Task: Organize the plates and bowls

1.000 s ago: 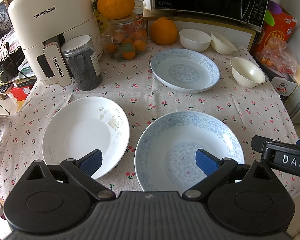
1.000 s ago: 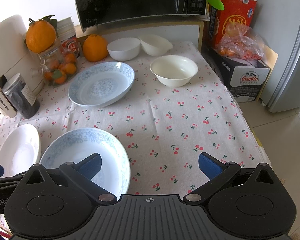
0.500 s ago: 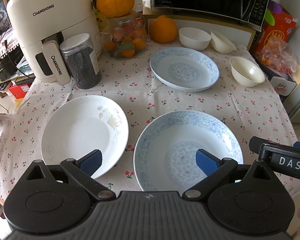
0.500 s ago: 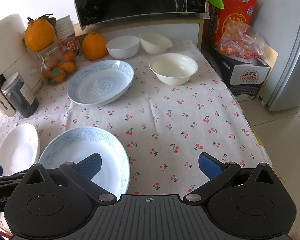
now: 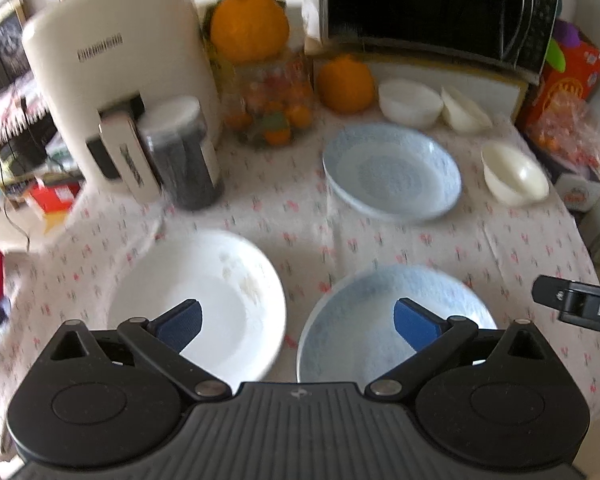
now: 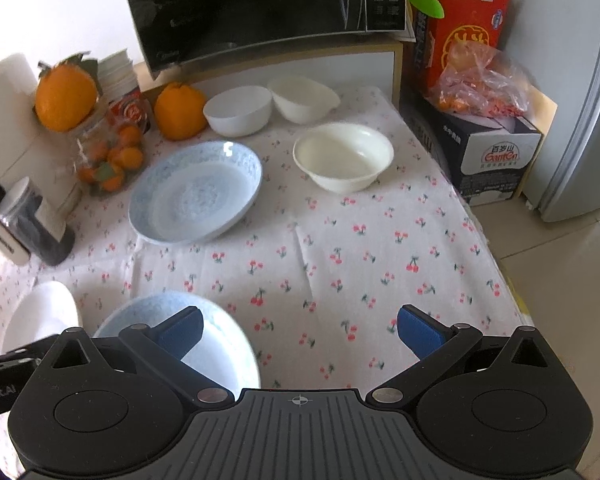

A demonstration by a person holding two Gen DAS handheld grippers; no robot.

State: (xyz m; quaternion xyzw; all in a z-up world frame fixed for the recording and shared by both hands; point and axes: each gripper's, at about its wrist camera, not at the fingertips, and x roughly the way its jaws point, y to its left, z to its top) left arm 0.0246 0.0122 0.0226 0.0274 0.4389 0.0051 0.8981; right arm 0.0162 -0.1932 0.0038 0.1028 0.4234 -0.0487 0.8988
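Plates: three, comprising one white plate [image 5: 204, 292] and two blue-patterned plates [image 5: 392, 172] [image 5: 364, 328]. Bowls: three white bowls [image 6: 238, 110] [image 6: 302, 98] [image 6: 343, 157]. Large oranges: two [image 6: 65, 96] [image 6: 180, 110].

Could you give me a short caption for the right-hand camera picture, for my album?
Open right gripper above a cherry-print tablecloth set with blue plates and white bowls.

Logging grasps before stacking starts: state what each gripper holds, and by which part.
Nothing is held. The left gripper and the right gripper both have their jaws spread wide with nothing between them, above the near blue plate.
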